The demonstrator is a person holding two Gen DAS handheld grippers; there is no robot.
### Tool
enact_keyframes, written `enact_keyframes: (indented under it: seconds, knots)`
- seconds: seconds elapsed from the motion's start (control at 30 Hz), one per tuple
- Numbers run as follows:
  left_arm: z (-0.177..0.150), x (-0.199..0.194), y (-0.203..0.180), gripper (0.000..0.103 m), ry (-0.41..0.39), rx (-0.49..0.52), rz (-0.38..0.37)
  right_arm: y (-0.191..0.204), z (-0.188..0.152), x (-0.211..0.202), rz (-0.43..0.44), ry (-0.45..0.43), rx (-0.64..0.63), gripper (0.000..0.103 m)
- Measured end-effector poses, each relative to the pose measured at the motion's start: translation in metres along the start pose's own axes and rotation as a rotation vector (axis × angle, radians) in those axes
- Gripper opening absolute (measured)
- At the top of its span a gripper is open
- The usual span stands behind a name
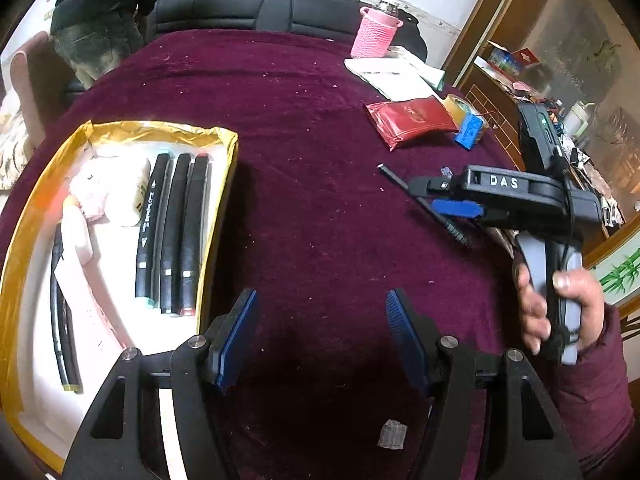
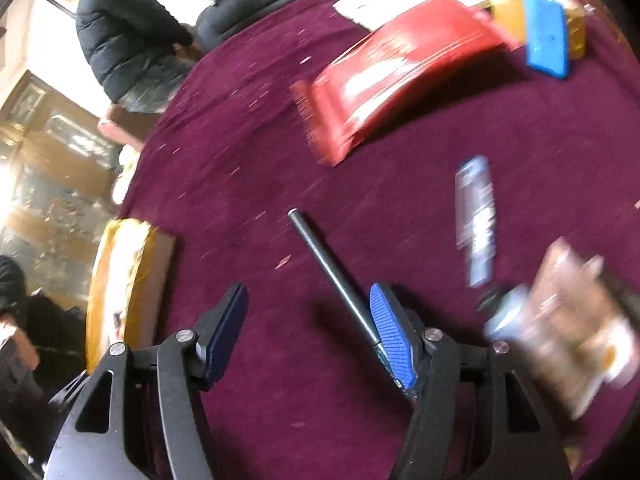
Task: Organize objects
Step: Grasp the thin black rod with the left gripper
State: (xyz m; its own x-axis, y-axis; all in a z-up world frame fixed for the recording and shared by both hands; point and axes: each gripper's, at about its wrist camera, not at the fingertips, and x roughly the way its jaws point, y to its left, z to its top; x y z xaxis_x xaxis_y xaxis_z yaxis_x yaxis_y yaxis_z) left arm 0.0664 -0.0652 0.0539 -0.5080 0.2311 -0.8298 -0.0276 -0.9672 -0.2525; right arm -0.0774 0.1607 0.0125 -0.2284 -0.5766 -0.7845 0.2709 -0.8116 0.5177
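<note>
The right wrist view is motion-blurred, so the red packet (image 2: 400, 68), the blue block (image 2: 548, 36) and the brown packet (image 2: 576, 328) at the right edge show no readable print, and the pen's (image 2: 336, 276) near end is hidden behind the right gripper's (image 2: 310, 328) finger (image 2: 394, 340).

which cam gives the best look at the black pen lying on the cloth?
Right wrist. The black pen runs sharp up the frame's middle, its near end hidden behind the right gripper finger. In the left wrist view the black pen is smaller, off to the side, partly covered by the right gripper.
</note>
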Motion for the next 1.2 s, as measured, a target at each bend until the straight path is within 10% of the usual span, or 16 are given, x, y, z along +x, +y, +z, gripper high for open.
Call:
enact_keyframes:
  seconds: [0.53, 1.0, 1.2]
  knots:
    - [-0.01, -0.008, 0.011, 0.06, 0.021, -0.043, -0.033, 0.024, -0.047, 0.003, 0.209, 0.104, 0.07, 0.063]
    - [0.014, 0.058, -0.035, 0.059, 0.138, -0.109, -0.053, -0.007, -0.042, -0.084, 0.037, -0.359, 0.021, 0.063]
    - [0.028, 0.089, -0.072, 0.063, 0.103, -0.021, 0.083, -0.028, -0.045, -0.099, 0.005, -0.468, 0.036, 0.063]
